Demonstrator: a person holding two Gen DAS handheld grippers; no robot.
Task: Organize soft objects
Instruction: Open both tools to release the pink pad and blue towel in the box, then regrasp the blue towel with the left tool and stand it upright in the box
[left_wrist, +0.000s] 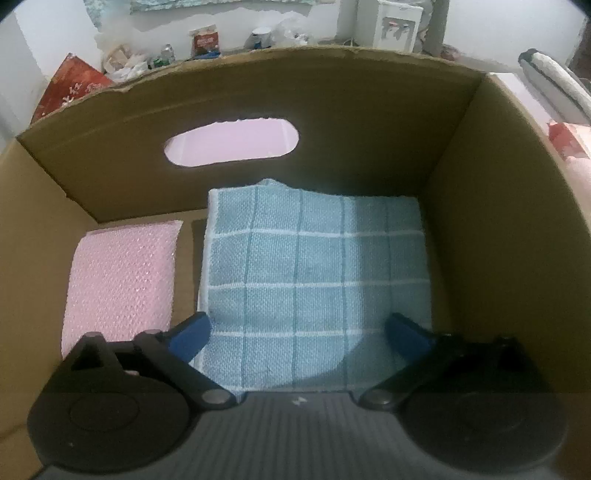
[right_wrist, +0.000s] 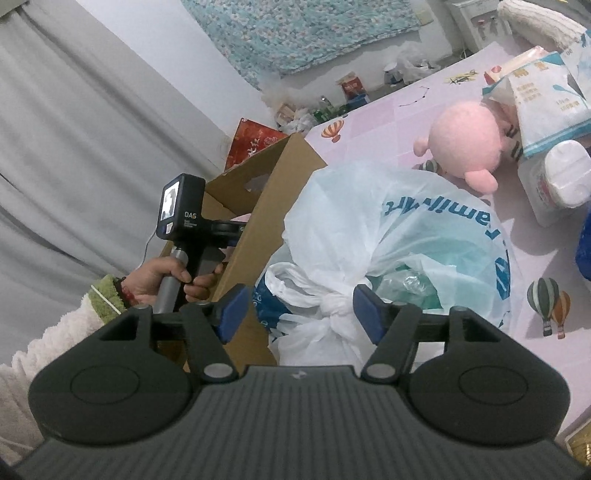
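Observation:
In the left wrist view a folded blue checked cloth (left_wrist: 314, 280) lies flat on the floor of a cardboard box (left_wrist: 491, 229), with a pink sponge (left_wrist: 122, 280) beside it on the left. My left gripper (left_wrist: 297, 334) is open just above the cloth's near edge, holding nothing. In the right wrist view my right gripper (right_wrist: 301, 314) is open, its fingers on either side of the knot of a white tied plastic bag (right_wrist: 399, 236) without closing on it. A pink plush toy (right_wrist: 467, 144) lies behind the bag. The box (right_wrist: 266, 206) stands left of the bag.
The bag and plush lie on a pink patterned sheet (right_wrist: 388, 110). Tissue packs (right_wrist: 546, 99) and a white container (right_wrist: 561, 181) sit at the far right. A grey curtain (right_wrist: 74, 147) hangs at the left. The box's far wall has an oval handle hole (left_wrist: 232, 142).

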